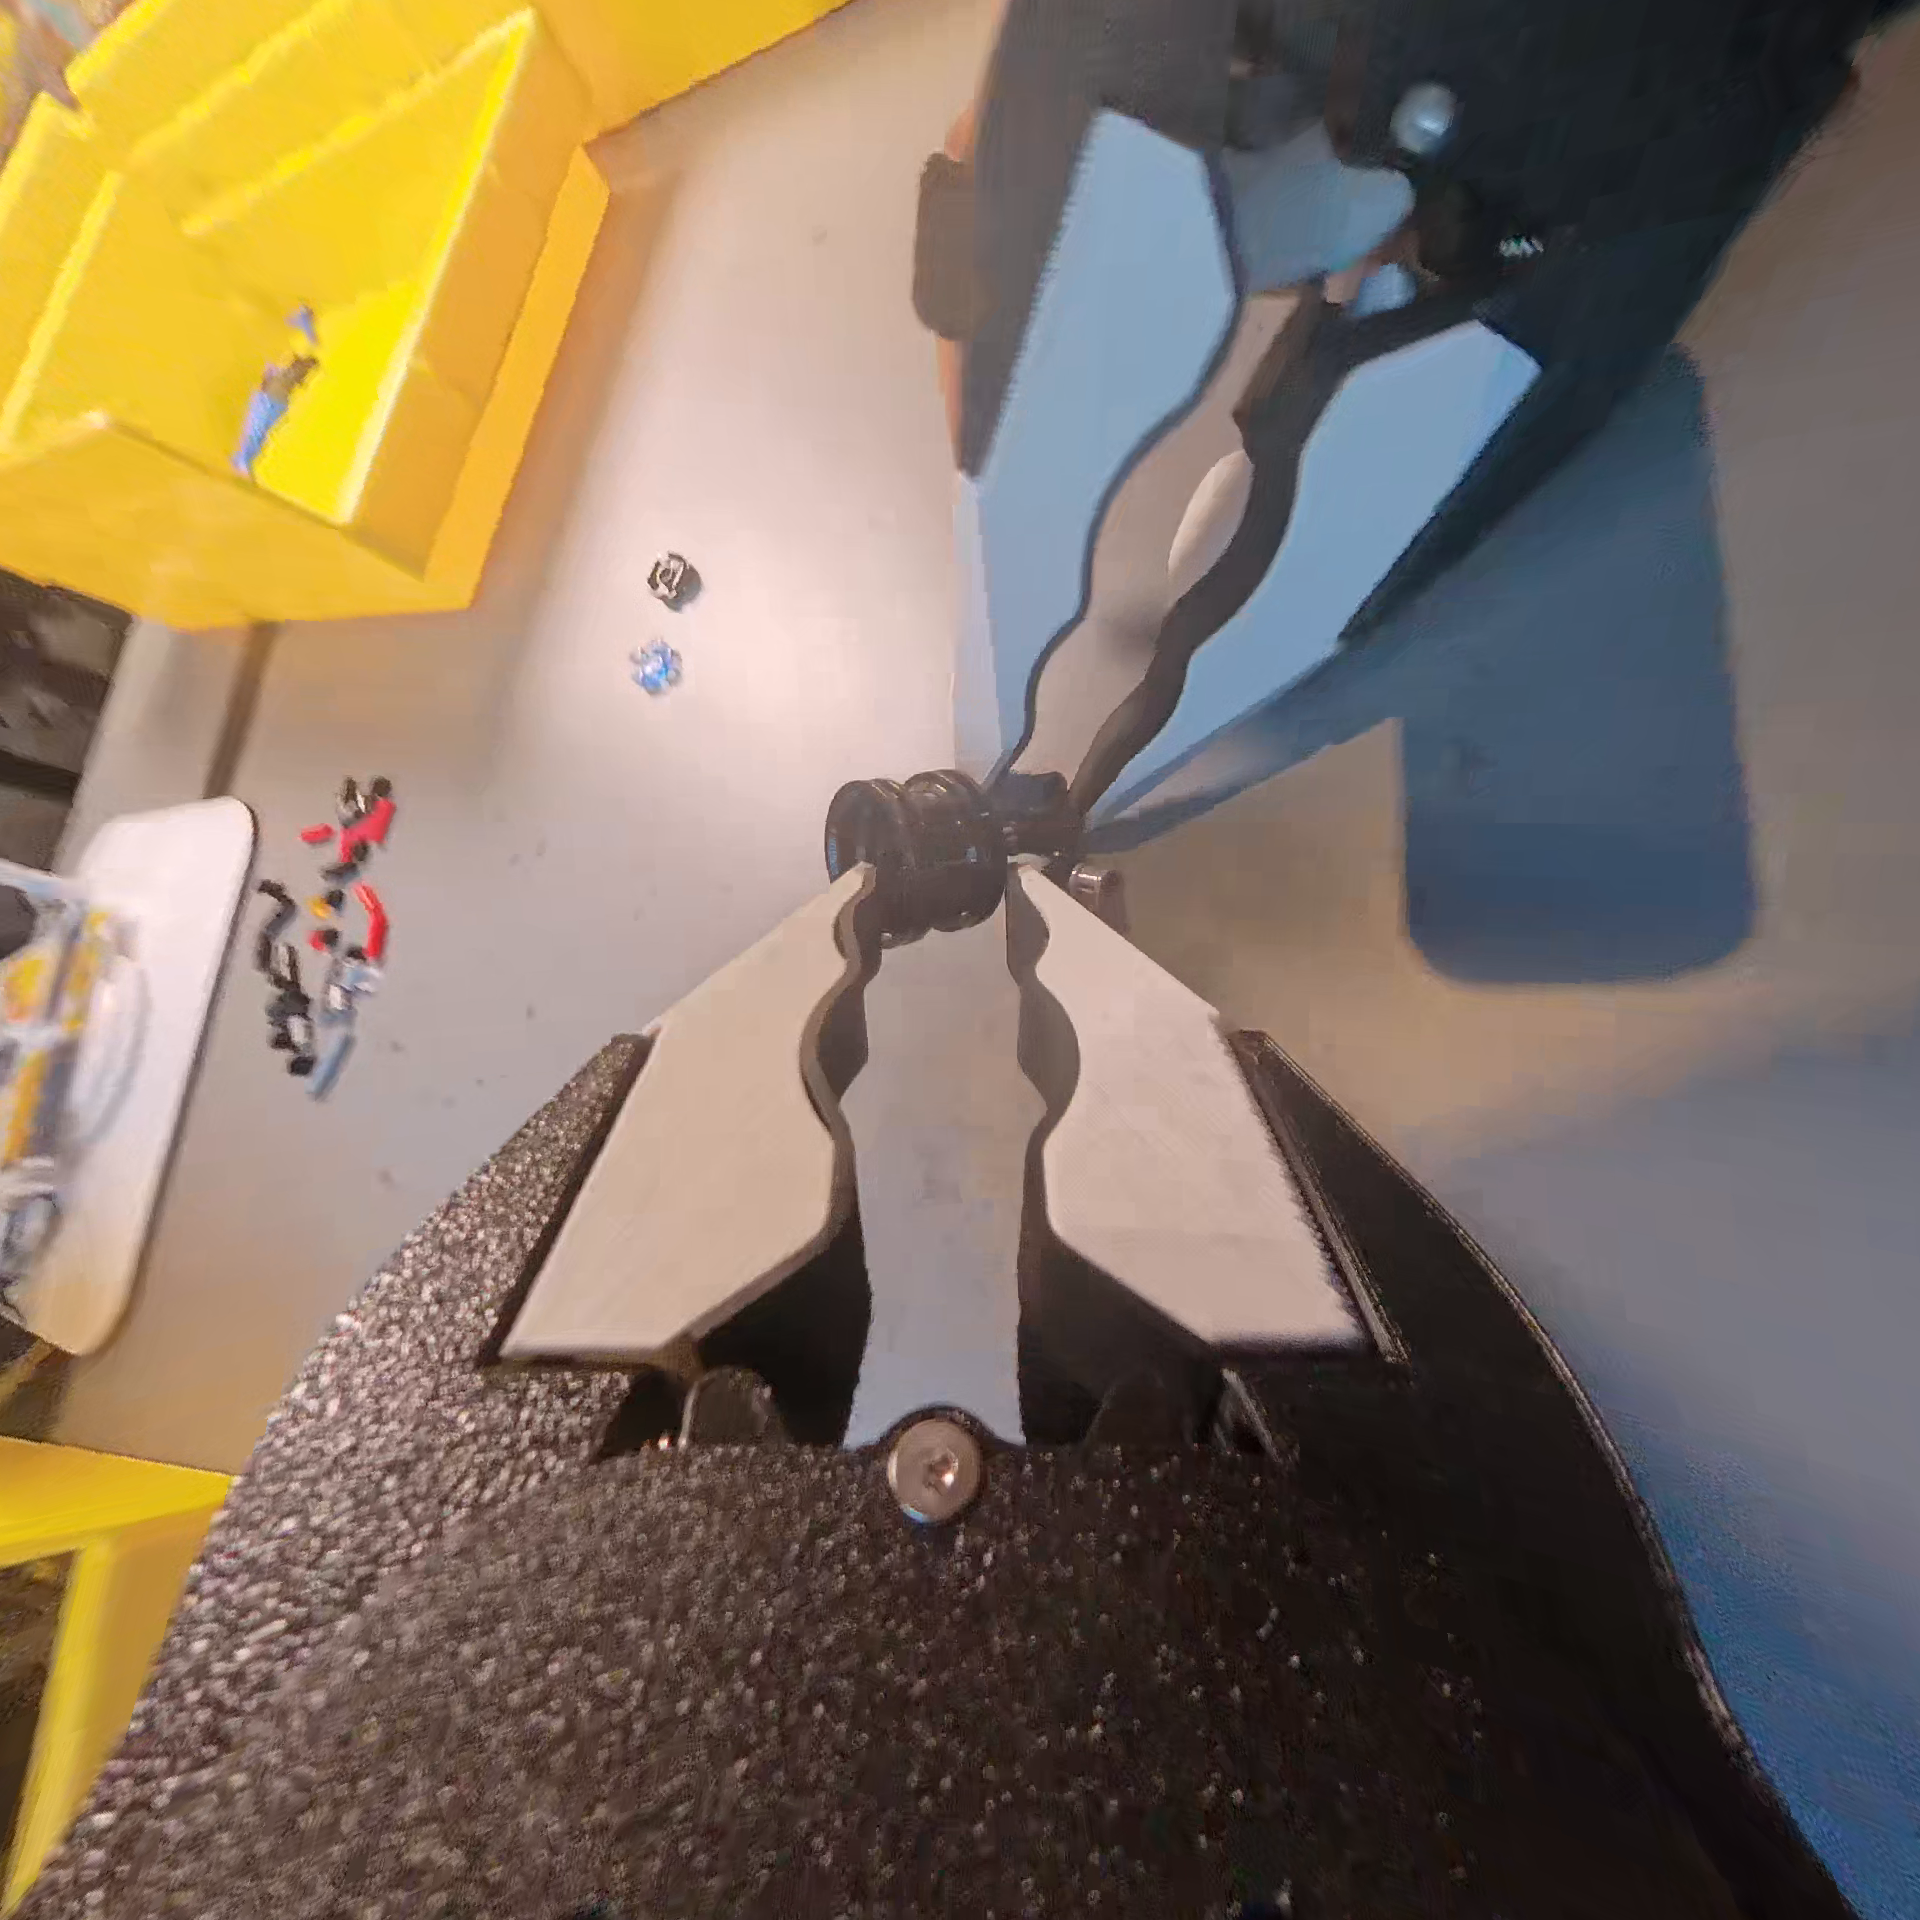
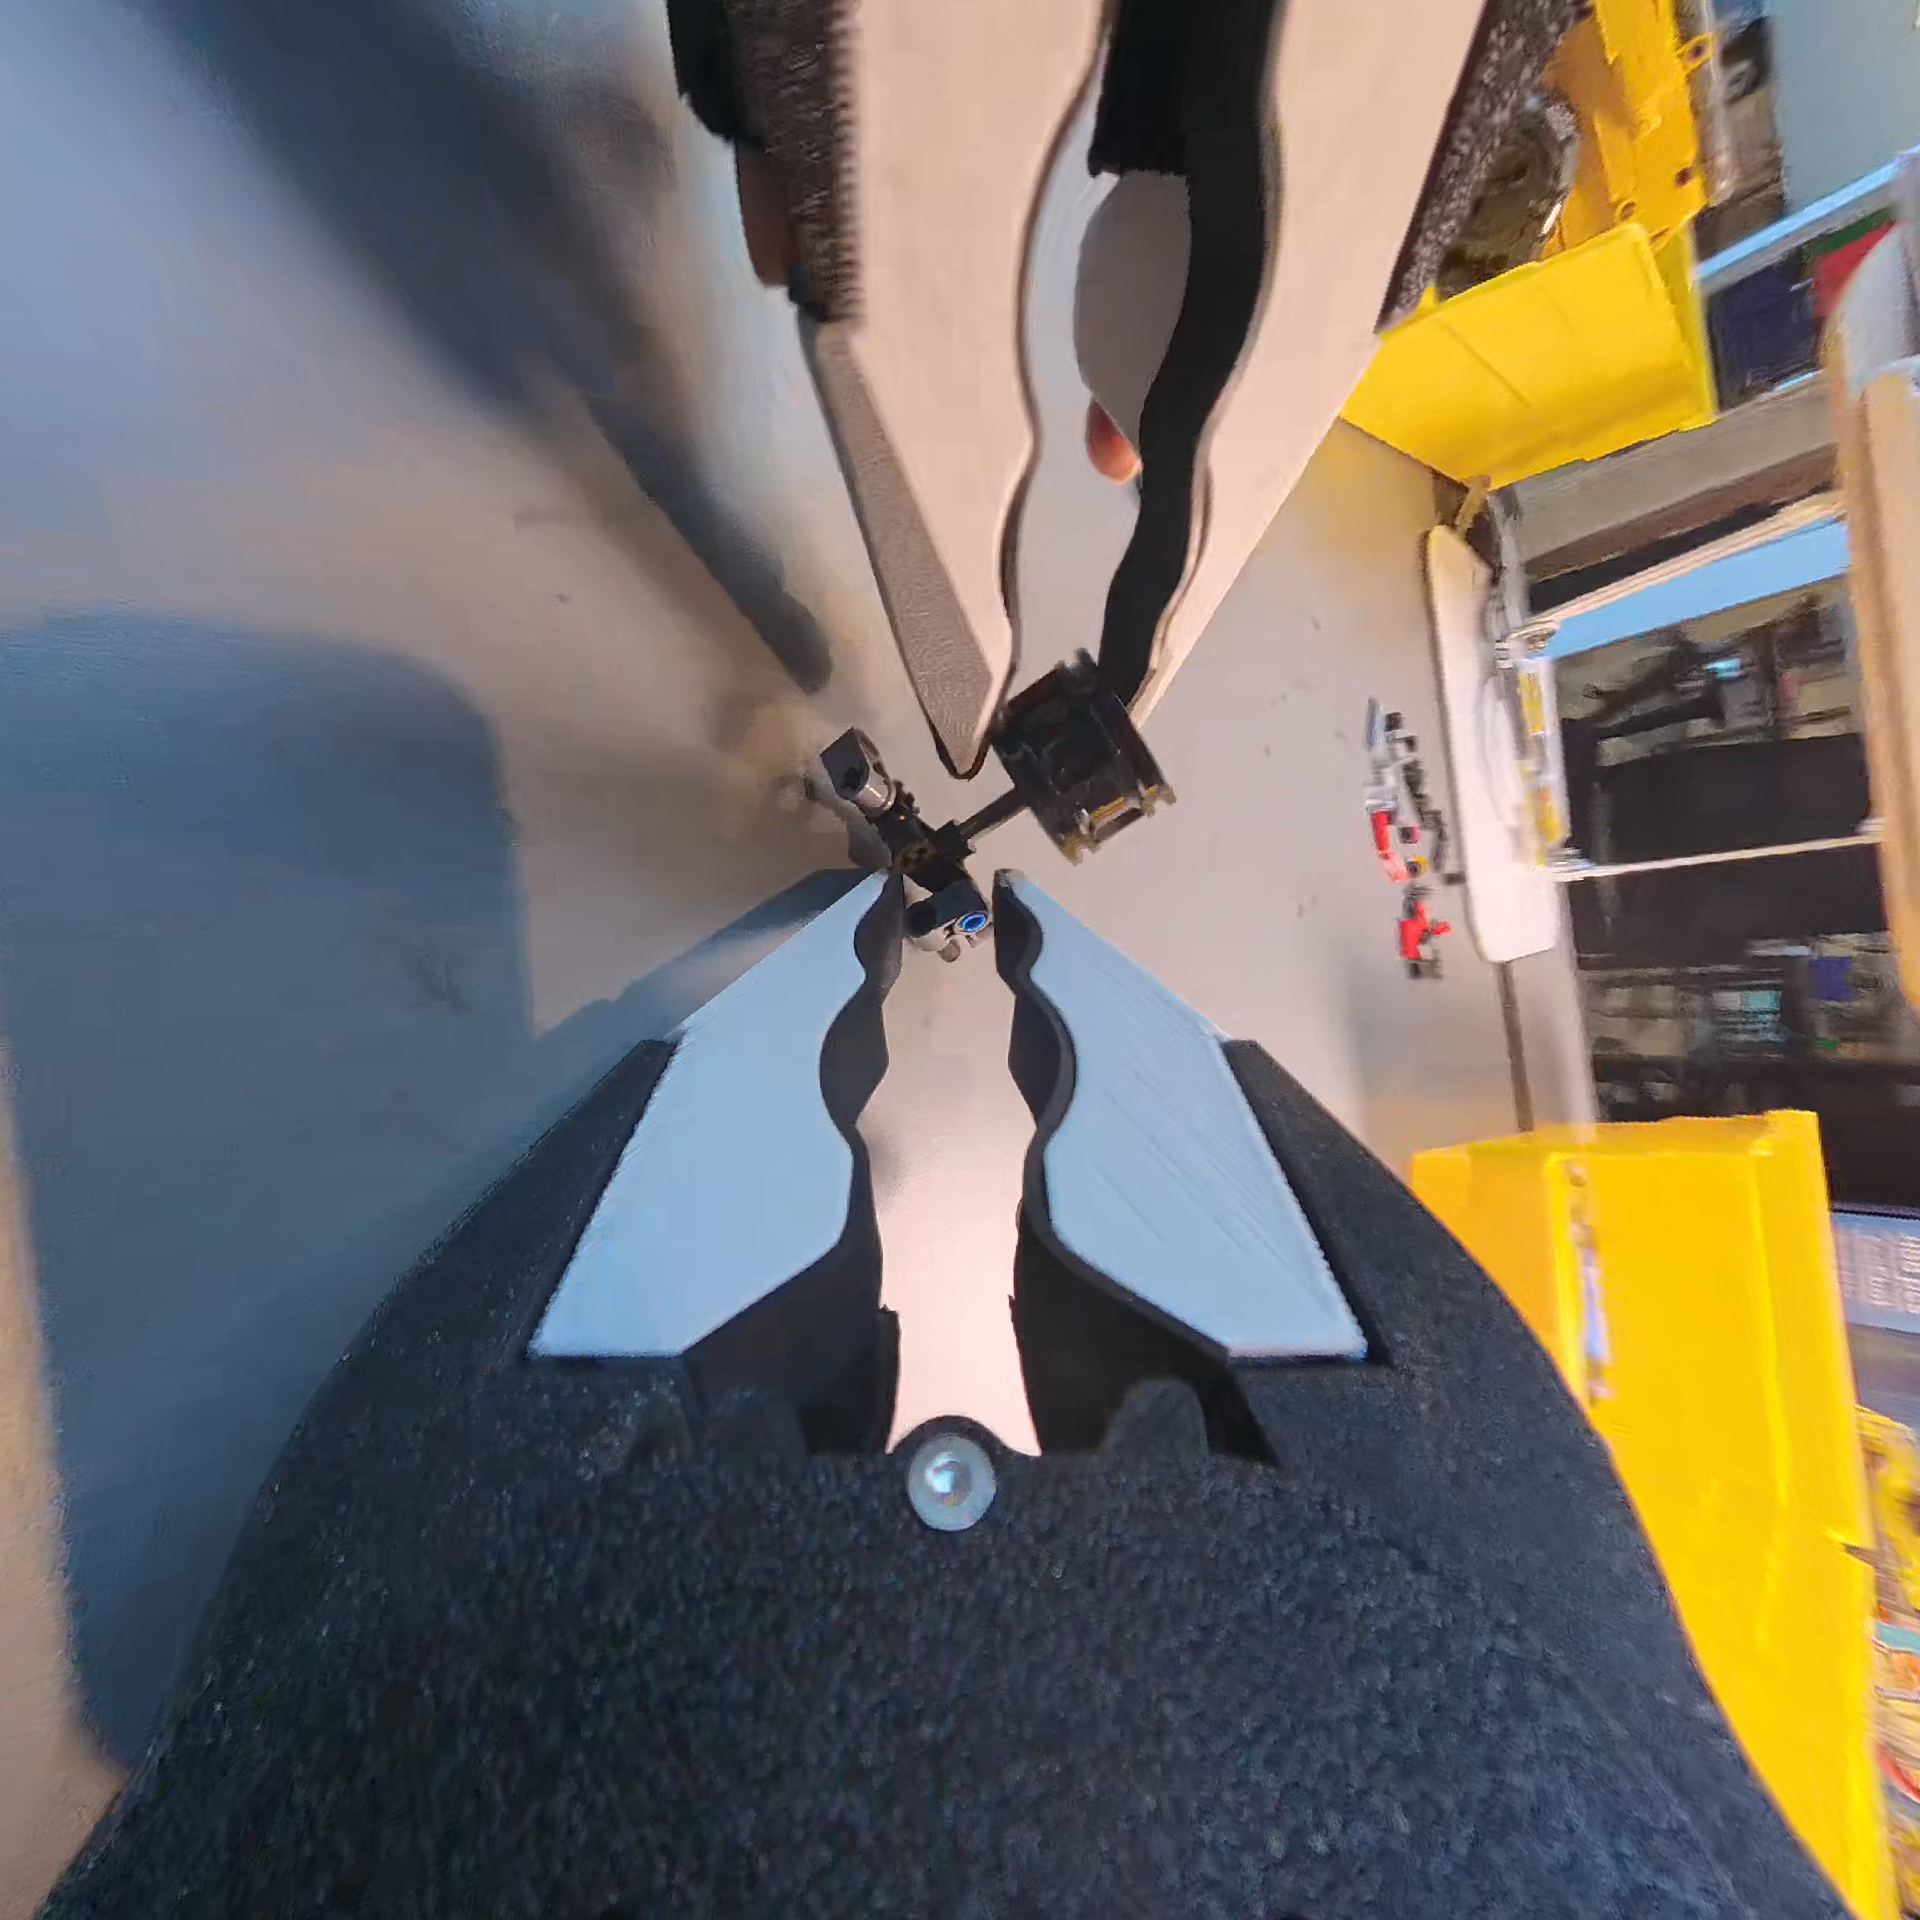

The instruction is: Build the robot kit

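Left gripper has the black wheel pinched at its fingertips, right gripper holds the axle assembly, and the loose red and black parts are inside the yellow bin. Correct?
Not quite. The left wrist view shows the loose red and black parts lying on the table beside a white tray, not inside the yellow bin. The rest stands: left gripper pinches the black wheel, right gripper holds the axle assembly.

Bare grey tabletop (image 1: pixel 790 436) lies open between the meeting grippers and the yellow bin (image 1: pixel 260 343) at ten o'clock. Two loose small parts (image 1: pixel 665 623) and a scatter of red and black pieces (image 1: pixel 327 925) at nine o'clock break that stretch, beside a white tray (image 1: pixel 145 1039).
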The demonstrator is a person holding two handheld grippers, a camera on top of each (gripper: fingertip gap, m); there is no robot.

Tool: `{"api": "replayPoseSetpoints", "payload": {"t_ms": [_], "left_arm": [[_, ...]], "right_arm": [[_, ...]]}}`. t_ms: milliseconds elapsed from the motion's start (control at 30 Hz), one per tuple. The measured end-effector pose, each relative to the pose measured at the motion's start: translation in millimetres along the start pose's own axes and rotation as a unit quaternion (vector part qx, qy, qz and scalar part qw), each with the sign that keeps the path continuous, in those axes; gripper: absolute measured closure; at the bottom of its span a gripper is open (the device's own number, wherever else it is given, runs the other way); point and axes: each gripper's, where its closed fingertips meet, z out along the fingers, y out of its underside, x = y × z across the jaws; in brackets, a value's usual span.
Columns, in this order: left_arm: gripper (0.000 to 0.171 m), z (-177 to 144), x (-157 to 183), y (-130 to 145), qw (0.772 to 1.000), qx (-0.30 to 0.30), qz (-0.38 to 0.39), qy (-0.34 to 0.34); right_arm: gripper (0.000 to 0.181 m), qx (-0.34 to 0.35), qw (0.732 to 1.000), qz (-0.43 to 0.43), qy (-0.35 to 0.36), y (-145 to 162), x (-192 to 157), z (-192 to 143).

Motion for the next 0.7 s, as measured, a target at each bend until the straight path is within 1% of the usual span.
{"api": "replayPoseSetpoints", "payload": {"t_ms": [67, 133, 200, 367, 467, 533, 600, 633, 700], "left_arm": [[0.149, 0.2, 2.7, -1.2, 0.999, -0.002, 0.053, -0.008], [0.150, 0.8, 2.1, -0.2, 0.994, -0.009, 0.108, -0.024], [0.150, 0.3, 2.5, -0.4, 0.988, -0.011, 0.148, -0.031], [0.150, -2.8, 7.8, -2.5, 0.975, -0.003, 0.221, -0.036], [0.149, -4.4, 9.7, -3.1, 0.966, 0.000, 0.257, -0.040], [0.149, -4.7, 10.2, -3.4, 0.963, 0.002, 0.266, -0.042], [0.149, -4.8, 10.3, -3.6, 0.962, 0.004, 0.269, -0.044], [0.149, -5.1, 10.2, -3.7, 0.963, 0.006, 0.267, -0.044], [0.147, -6.1, 9.6, -4.1, 0.969, 0.013, 0.243, -0.042]], "right_arm": [[0.158, 0.016, 0.998, 0.049, -0.048, -4.2, -7.1, -5.0], [0.145, 0.030, 0.990, 0.094, -0.097, -7.3, -12.7, -11.1], [0.145, 0.033, 0.984, 0.108, -0.138, -4.7, -18.5, -17.5], [0.146, 0.035, 0.978, 0.142, -0.147, 5.0, -8.1, -19.4], [0.146, 0.045, 0.970, 0.164, -0.172, 3.4, -11.8, -17.1], [0.147, 0.047, 0.969, 0.167, -0.173, 2.6, -12.1, -13.7], [0.157, 0.046, 0.969, 0.167, -0.175, 1.9, -13.0, -11.3], [0.161, 0.045, 0.971, 0.164, -0.168, 1.8, -11.6, -10.2], [0.162, 0.044, 0.973, 0.158, -0.160, 1.3, -11.7, -9.7]]}}
